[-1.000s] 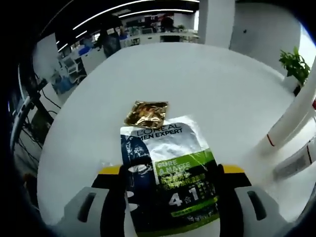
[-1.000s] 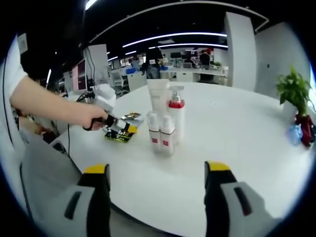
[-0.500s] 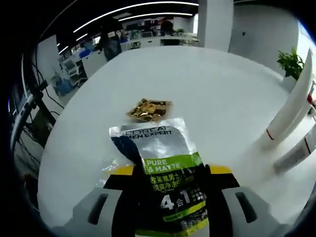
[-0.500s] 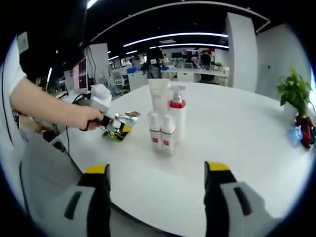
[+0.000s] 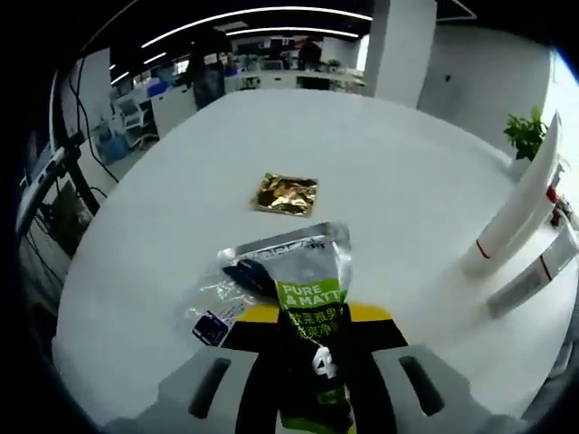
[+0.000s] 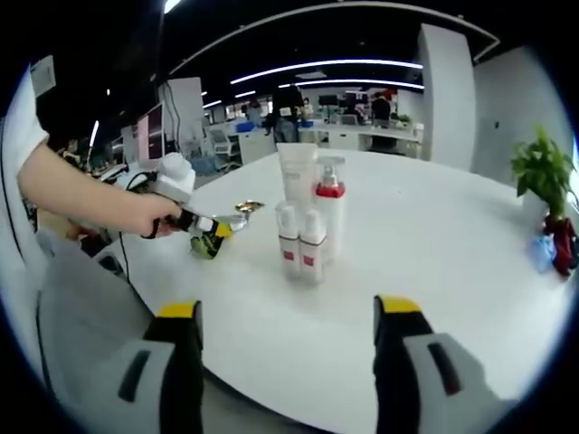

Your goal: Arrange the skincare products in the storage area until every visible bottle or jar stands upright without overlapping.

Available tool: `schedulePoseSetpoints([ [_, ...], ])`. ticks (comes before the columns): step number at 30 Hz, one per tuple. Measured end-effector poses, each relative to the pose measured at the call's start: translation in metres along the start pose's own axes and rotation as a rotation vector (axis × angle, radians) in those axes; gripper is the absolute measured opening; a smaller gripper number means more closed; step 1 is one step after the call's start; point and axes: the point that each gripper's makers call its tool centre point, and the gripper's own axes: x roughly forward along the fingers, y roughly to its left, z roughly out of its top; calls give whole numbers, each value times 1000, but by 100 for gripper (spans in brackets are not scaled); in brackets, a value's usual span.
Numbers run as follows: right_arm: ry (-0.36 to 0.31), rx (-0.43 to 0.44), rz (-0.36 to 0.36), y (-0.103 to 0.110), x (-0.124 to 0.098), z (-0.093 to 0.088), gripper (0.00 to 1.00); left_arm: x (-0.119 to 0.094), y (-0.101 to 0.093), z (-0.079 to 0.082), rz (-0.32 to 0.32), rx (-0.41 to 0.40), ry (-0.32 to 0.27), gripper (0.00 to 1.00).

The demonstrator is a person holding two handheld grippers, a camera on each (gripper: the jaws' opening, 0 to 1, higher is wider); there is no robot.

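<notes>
In the left gripper view the left gripper [image 5: 312,362] has its jaws closed on the lower end of a silver and green sachet [image 5: 303,298], held up off the white counter [image 5: 398,172]; the print reads "PURE & MATT" with a large "4" lower down, and small lettering above it is too blurred to read; the thin packet could buckle or slip out if the pinch loosens; a gold sachet [image 5: 287,193] lies flat toward the counter's middle, a clear wrapper [image 5: 217,307] near its near edge, white tubes [image 5: 520,212] at the right; in the right gripper view the right gripper [image 6: 288,330] hovers over the near edge, jaws wide and empty; the upright bottles [image 6: 312,221] cluster mid-counter, close enough that one knock could topple several
</notes>
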Motion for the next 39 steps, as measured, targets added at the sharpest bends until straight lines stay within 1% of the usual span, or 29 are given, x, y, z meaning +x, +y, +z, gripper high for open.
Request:
schedulePoseSetpoints([
  [3, -2, -1, 3, 1, 0, 0, 77, -4, -2, -5, -19, 18, 3, 17],
  [6, -4, -5, 5, 1, 0, 1, 77, -14, -6, -10, -53, -20, -8, 16],
  [8, -4, -10, 8, 2, 0, 1, 77, -21, -11, -11, -79, -32, -23, 16],
  [13, 1, -28, 21, 6, 1, 0, 76, -39, -22, -12, -147, -33, -52, 15],
  [18, 3, -36, 32, 9, 1, 0, 74, -60, -36, -8, -209, -31, -95, 15],
  [19, 5, -33, 39, 10, 1, -1, 73, -65, -40, -7, -229, -17, -105, 15],
  [21, 2, -30, 47, 11, 1, 0, 73, -74, -46, -7, -248, 10, -120, 15],
  [25, 0, -15, 60, 13, 0, -1, 71, -91, -60, -7, -297, 31, -144, 15],
  [26, -2, -14, 62, 13, 0, -1, 71, -97, -66, -7, -319, 42, -151, 15],
  [29, 3, -14, 71, 15, 0, -2, 70, -110, -77, -8, -351, 74, -170, 15],
  [30, 6, -16, 74, 16, 0, -2, 70, -117, -83, -8, -376, 85, -178, 15],
  [33, 13, -26, 91, 21, 0, -3, 68, -127, -90, -7, -402, 96, -196, 15],
  [34, 16, -28, 99, 22, 1, -4, 67, -132, -95, -7, -425, 101, -199, 16],
  [35, 17, -24, 108, 23, 1, -4, 66, -135, -97, -8, -435, 103, -202, 16],
  [37, 10, 8, 151, 30, 0, -2, 63, -141, -102, -10, -452, 113, -207, 16],
  [38, 1, 30, 175, 33, 0, 0, 61, -146, -106, -12, -474, 120, -209, 16],
  [39, -12, 58, 189, 33, -2, 3, 59, -148, -108, -12, -483, 125, -213, 16],
])
